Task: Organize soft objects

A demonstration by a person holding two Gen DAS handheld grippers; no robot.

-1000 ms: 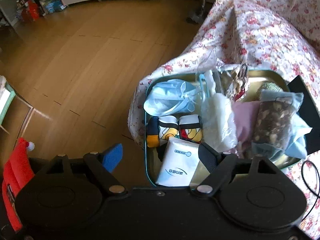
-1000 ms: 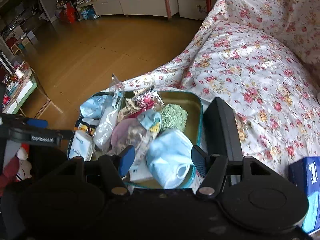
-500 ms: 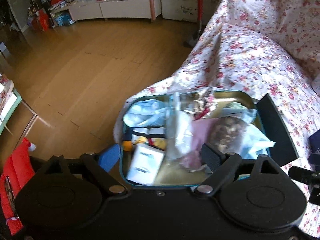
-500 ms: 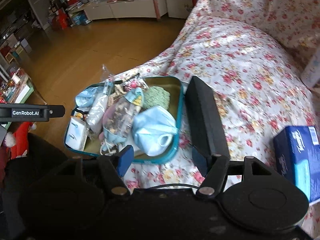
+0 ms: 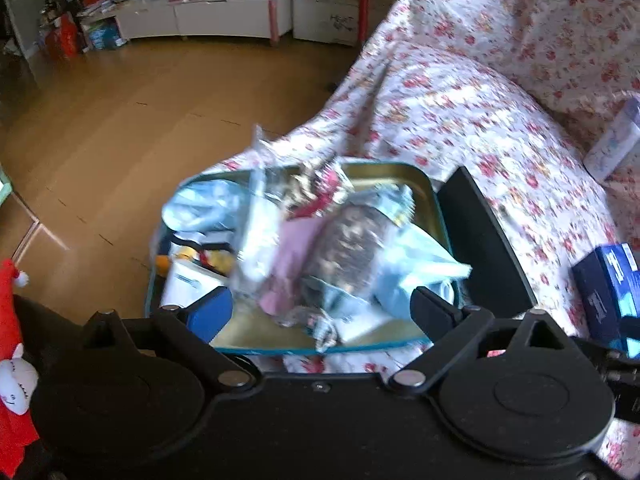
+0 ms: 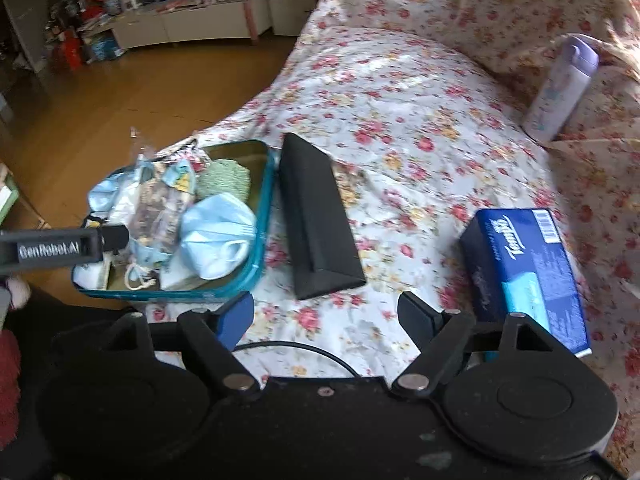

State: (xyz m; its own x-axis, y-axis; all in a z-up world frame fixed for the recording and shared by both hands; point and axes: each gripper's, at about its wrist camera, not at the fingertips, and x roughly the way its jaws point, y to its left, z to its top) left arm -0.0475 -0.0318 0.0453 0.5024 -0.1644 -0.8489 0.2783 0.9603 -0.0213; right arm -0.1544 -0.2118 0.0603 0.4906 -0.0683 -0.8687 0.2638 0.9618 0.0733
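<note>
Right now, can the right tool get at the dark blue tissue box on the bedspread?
Probably yes. The right tool is open and empty, and the dark blue tissue box lies beside it on the floral bedspread. Nothing lies on the box; the black triangular case sits off to the other side.

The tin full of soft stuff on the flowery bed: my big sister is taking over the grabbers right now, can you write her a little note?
Left hand-held gripper: open, holding nothing, hovering over the near edge of the teal tin.
Right hand-held gripper: open, holding nothing, over the bedspread beside the tin.
In the tin: two blue face masks, a green knitted piece, a pink cloth, a patterned pouch, a white tissue pack.
Outside the tin: black case, blue tissue box, lilac bottle.
Done: soft things are piled in the tin.
Left: the pile looks jumbled, so probably tidying it.
</note>
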